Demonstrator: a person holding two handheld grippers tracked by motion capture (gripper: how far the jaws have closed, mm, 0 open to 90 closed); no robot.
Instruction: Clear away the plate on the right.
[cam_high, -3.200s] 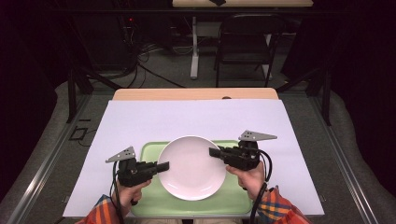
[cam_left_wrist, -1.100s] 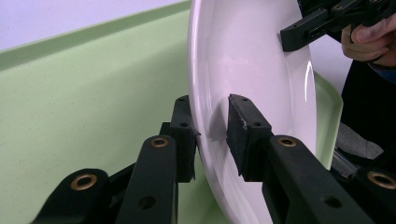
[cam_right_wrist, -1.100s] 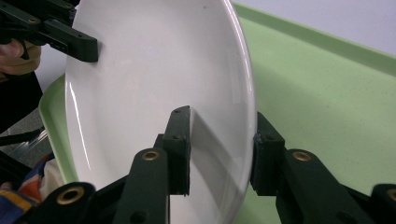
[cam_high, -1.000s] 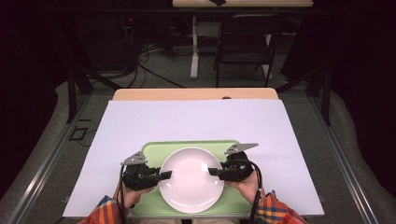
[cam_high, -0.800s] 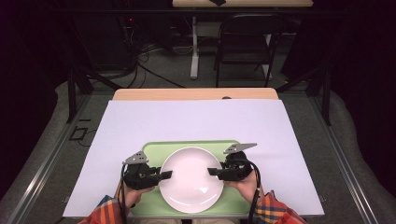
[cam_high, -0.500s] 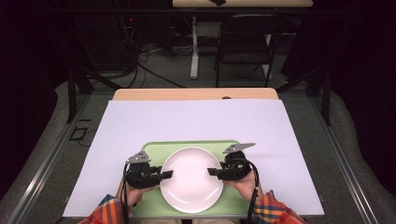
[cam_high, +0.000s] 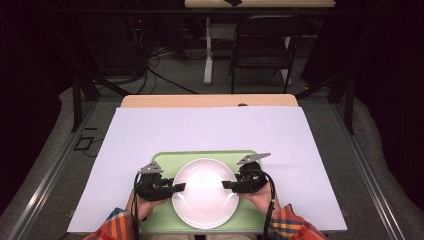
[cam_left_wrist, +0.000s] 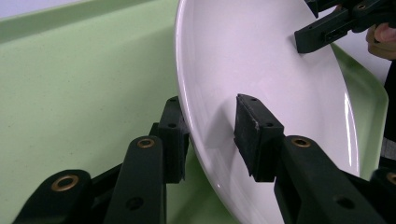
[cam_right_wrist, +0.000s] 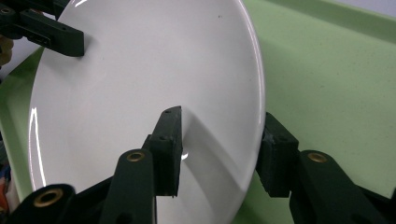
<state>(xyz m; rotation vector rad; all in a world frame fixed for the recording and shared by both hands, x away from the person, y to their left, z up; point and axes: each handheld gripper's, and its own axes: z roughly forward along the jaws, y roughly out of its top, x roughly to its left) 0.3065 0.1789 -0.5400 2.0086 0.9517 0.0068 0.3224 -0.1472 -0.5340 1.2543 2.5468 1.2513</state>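
High view: white plate rests on green tray.
Left hand-held gripper: jaws just opening, rim between, released.
Right hand-held gripper: likewise.
Advice: withdraw both sideways, level, clear of rim.

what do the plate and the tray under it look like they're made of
Plate: probably glazed ceramic or porcelain, possibly melamine; white, smooth and glossy, with sharp light streaks and reflections along its rim in both gripper views.

Tray: most likely molded plastic; pale green with a matte, finely speckled surface, no glare, and a rounded raised rim.
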